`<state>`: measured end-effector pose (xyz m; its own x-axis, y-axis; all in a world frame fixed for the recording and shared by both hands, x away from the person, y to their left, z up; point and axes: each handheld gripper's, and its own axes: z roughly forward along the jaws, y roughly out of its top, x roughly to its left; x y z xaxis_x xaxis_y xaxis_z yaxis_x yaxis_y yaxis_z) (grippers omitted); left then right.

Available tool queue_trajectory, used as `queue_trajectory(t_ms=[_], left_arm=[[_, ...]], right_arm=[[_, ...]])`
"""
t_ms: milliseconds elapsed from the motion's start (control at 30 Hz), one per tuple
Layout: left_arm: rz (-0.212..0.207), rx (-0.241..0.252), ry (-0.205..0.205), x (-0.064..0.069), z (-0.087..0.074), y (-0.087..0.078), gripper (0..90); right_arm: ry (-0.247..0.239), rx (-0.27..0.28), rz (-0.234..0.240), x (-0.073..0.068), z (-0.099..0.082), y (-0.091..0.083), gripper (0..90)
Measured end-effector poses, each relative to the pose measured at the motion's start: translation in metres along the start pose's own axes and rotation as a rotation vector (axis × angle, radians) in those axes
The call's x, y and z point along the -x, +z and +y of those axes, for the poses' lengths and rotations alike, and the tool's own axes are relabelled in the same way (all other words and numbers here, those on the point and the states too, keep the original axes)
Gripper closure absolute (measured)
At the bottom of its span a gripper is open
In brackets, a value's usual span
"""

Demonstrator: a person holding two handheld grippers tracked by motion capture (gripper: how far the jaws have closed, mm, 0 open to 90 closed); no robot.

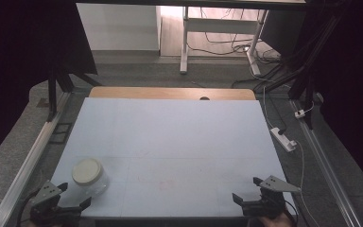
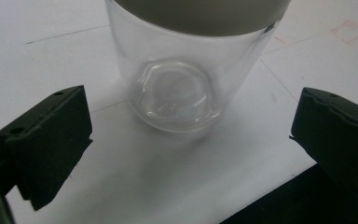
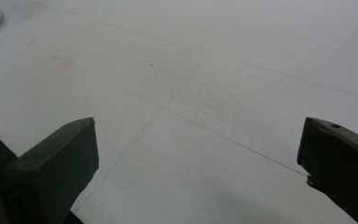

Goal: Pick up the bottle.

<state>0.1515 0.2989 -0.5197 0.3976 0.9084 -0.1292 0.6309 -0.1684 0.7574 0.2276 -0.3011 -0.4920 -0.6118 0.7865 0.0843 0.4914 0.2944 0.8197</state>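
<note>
We have the jar (image 1: pixel 90 177) standing upright near the table's (image 1: pixel 179 137) front left corner, its pale lid (image 1: pixel 87 170) on, and our left gripper (image 1: pixel 73 197) sits just in front of it with jaws spread wide. In the left gripper view the jar (image 2: pixel 182 88) lies ahead between the two black jaws, not yet inside them and touching neither. Our right gripper (image 1: pixel 248 189) waits well apart at the front right corner, jaws likewise open over bare table, holding nothing.

The step in hand looks like a reach for the jar, so the risks sit there. The wall is clear, smooth and rounded (and the jar looks empty, so light): if we close before the jaws reach its widest part, they may squeeze it forward and out. A jaw tip bumping it on the way in could skid or tip it. Gripping high, on the lid alone, could let the body twist or drop. The table edge is close too, so a nudge backward could send it off.
</note>
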Motion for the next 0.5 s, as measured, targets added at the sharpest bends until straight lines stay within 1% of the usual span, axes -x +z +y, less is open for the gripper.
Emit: queue_trajectory(t_ms=[300, 500], left_arm=[[-0.007, -0.015, 0.010, 0.0006, 0.0006, 0.0015, 0.0], [-0.012, -0.016, -0.004, -0.0009, 0.0007, 0.0016, 0.0]], right_arm=[[0.003, -0.010, 0.016, 0.0006, 0.0004, 0.0011, 0.0], [0.008, -0.015, 0.026, 0.0014, 0.0005, 0.0017, 0.0]])
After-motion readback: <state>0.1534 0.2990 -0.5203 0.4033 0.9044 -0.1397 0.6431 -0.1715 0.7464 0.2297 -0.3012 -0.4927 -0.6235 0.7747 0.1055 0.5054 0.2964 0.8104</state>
